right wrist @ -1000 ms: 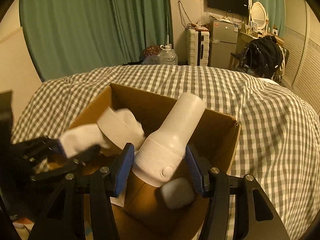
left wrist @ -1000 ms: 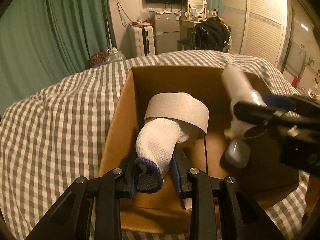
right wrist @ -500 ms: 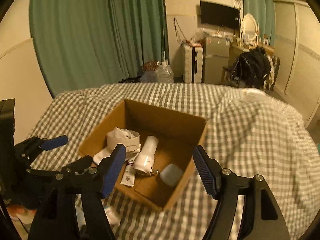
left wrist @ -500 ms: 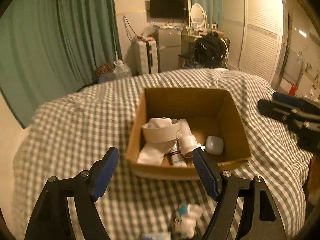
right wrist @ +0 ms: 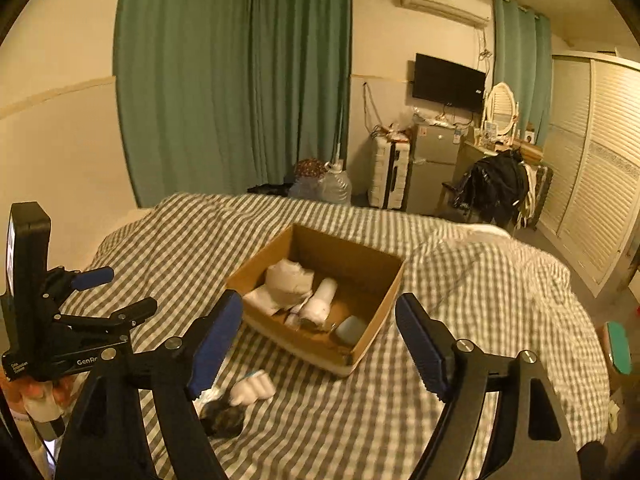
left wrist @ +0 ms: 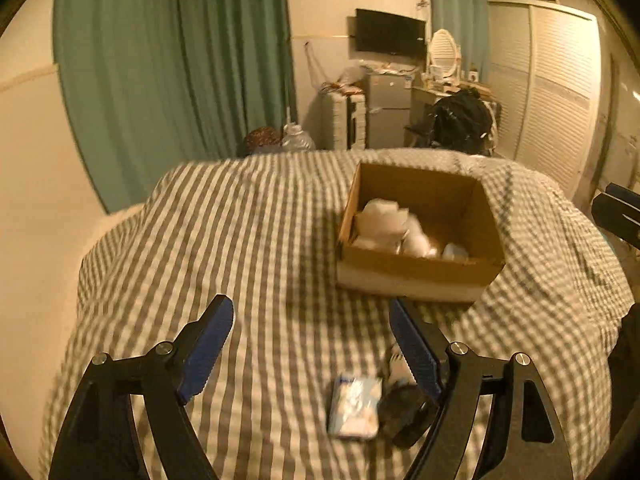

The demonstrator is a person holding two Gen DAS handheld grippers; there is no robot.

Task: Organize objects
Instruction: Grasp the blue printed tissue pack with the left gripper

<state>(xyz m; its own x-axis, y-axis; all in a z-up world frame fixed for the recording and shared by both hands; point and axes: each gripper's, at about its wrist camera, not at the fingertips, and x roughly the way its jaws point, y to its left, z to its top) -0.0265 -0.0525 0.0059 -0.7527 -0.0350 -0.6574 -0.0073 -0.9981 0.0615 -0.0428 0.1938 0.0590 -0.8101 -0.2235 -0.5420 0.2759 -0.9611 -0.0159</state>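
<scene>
An open cardboard box (left wrist: 420, 270) (right wrist: 360, 344) sits on the checked bedspread (left wrist: 248, 248). In it lie a white sock with a tape roll (right wrist: 289, 282), a white bottle (right wrist: 322, 304) and a small pale case (right wrist: 350, 329). My left gripper (left wrist: 310, 344) is open and empty, held back from the box over the bed. My right gripper (right wrist: 318, 340) is open and empty, above the box's near side. On the bed near me lie a flat white-and-blue packet (left wrist: 354, 408), a dark bundle (left wrist: 404, 412) (right wrist: 222, 420) and a white-and-blue sock (right wrist: 254, 388).
The left gripper's body (right wrist: 52, 320) shows at the left of the right wrist view. Behind the bed are green curtains (right wrist: 232, 80), a water jug (right wrist: 334, 186), a suitcase (right wrist: 388, 176), a small fridge (right wrist: 434, 172) and louvred wardrobe doors (right wrist: 592, 184).
Both grippers let go of the sock and the bottle in the box, opened, and pulled back and up. The loose items on the near bedspread have come into view.
</scene>
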